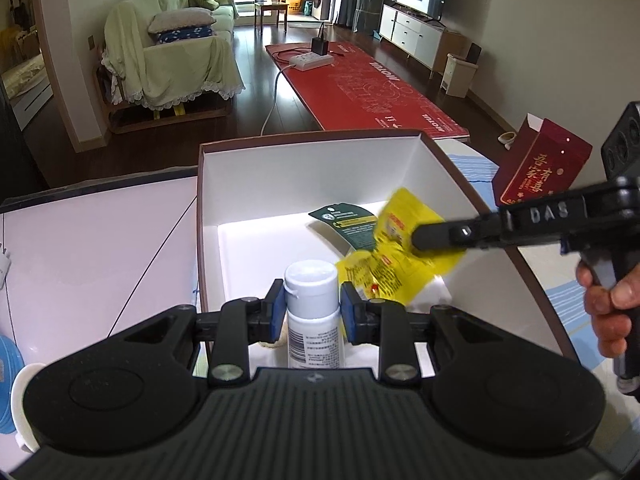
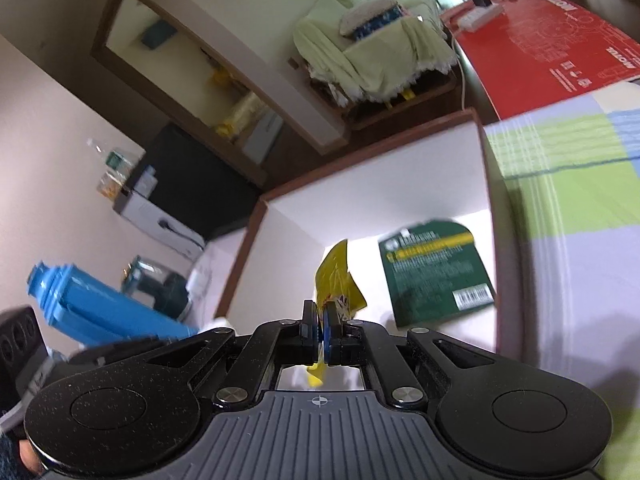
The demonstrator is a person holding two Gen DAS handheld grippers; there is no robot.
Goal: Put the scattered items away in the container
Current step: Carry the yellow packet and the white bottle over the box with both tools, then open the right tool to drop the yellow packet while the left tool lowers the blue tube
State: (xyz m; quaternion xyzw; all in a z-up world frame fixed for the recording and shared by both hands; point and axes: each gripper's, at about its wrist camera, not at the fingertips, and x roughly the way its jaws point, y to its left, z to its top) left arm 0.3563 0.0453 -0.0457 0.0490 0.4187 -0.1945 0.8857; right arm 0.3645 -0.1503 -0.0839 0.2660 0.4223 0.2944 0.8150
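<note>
Closest to the lens, the left tongs (image 1: 307, 312) sit over the near wall of the open white box (image 1: 304, 168), blue pads either side of a white bottle (image 1: 314, 312) but seemingly not quite touching it, so whether they grip it or have let go I cannot tell. To their right, the right tongs (image 2: 320, 326) pinch a yellow sachet (image 1: 394, 248) tight above the box floor, probably to drop it beside the green card (image 2: 434, 270) lying ahead. A red carton (image 1: 540, 164) on the desk (image 1: 100, 240) right of the box and a blue bottle (image 2: 92, 308) outside its left wall remain untidied; nothing blocks the opening.
</note>
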